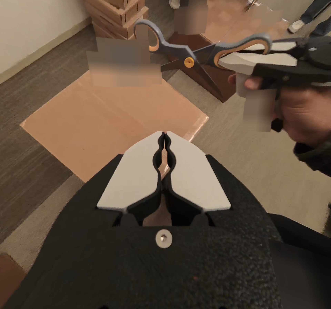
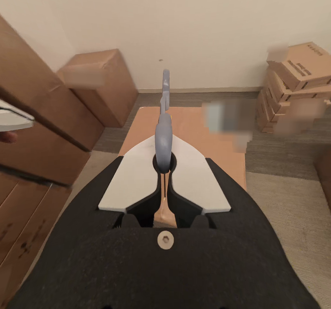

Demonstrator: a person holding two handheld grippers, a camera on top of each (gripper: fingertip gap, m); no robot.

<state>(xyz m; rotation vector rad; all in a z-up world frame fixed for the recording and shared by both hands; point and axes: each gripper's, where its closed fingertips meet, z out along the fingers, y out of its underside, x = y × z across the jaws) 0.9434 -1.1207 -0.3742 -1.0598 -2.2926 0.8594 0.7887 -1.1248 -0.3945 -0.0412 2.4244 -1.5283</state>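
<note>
My right gripper [image 2: 163, 136] is shut on one grey handle loop of a pair of grey-and-orange scissors [image 2: 163, 144], which I see edge-on, rising ahead of the fingers. In the left wrist view the right gripper [image 1: 222, 61] holds the scissors [image 1: 189, 62] in the air, blades spread apart, the free handle loop to the upper left. My left gripper [image 1: 164, 133] is shut and empty. It hovers over a flat taped cardboard box [image 1: 107, 118] on the floor, below and to the left of the scissors. The box also shows in the right wrist view [image 2: 223, 168].
A stack of small cardboard boxes [image 1: 114, 5] stands by the wall, also seen in the right wrist view [image 2: 295, 85]. Large cartons [image 2: 44, 118] stand at the left. Other people's legs and shoes [image 1: 296, 25] are at the back. The floor is carpeted. Left tips to right tips: about 15 centimeters.
</note>
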